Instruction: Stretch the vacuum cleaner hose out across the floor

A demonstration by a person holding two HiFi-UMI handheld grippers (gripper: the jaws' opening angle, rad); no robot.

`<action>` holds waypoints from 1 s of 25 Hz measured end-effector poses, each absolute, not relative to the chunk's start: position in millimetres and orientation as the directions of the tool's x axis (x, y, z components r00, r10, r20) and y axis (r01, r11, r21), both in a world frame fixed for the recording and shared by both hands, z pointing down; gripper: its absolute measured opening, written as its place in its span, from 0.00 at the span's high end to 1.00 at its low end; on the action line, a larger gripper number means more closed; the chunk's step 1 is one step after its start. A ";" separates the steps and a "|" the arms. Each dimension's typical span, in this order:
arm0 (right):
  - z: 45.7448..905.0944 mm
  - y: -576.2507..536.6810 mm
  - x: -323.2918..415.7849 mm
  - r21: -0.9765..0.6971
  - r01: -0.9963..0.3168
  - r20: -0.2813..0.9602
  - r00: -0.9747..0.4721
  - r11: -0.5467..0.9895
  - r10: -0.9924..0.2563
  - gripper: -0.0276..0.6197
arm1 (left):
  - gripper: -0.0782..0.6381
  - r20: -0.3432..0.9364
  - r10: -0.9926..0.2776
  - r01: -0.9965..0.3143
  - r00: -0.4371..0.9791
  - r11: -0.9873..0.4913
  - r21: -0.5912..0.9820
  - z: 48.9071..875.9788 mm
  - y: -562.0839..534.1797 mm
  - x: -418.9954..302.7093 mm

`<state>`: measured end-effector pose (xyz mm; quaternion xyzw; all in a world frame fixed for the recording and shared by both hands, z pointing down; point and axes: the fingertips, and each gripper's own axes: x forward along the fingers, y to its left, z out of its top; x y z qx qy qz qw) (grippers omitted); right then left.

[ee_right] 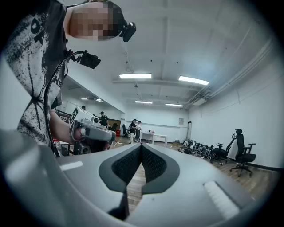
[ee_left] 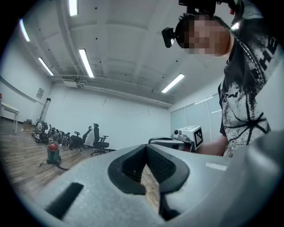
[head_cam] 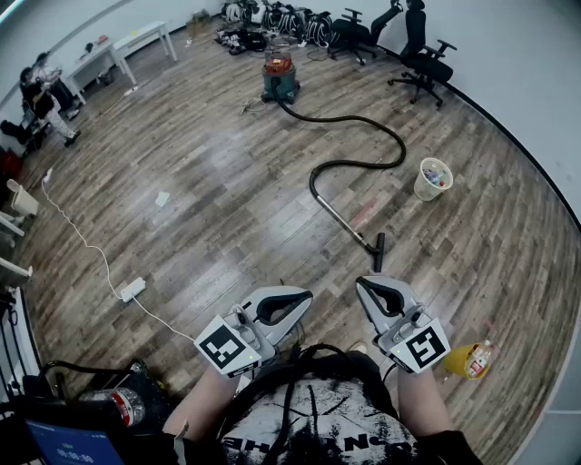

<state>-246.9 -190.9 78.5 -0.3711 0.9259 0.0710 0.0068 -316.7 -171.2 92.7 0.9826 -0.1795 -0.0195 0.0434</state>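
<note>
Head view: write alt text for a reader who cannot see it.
A black hose lies in loose bends across a wooden floor, from a vacuum cleaner to its nozzle; a small waste bin stands beside it. Nearest the camera, a person holds the left gripper and right gripper level, both shut and empty, the nozzle just beyond the right one.

From your head view, the heap of gear (head_cam: 272,16) by the far wall and whatever fills the pale bin (head_cam: 434,178) are too small to tell, and the screen (head_cam: 68,445) at bottom left is cut by the frame. The white cable (head_cam: 86,241) slips out of sight under your left gripper (head_cam: 307,295). In the left gripper view, the hose (ee_left: 62,167) disappears behind the gripper's own body just past the vacuum cleaner (ee_left: 53,153).
</note>
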 end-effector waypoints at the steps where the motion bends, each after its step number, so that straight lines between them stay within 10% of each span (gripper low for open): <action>1: 85.3 -189.8 -246.1 0.125 -0.685 -0.037 -0.726 0.718 -0.686 0.95 | 0.89 -0.025 -0.357 -0.354 0.934 -0.931 0.093 92.0 -171.5 -317.4; 25: 90.5 -178.5 -260.8 0.108 -0.661 -0.037 -0.749 0.742 -0.662 0.95 | 0.89 -0.009 -0.353 -0.352 0.935 -0.933 0.081 100.5 -165.4 -326.7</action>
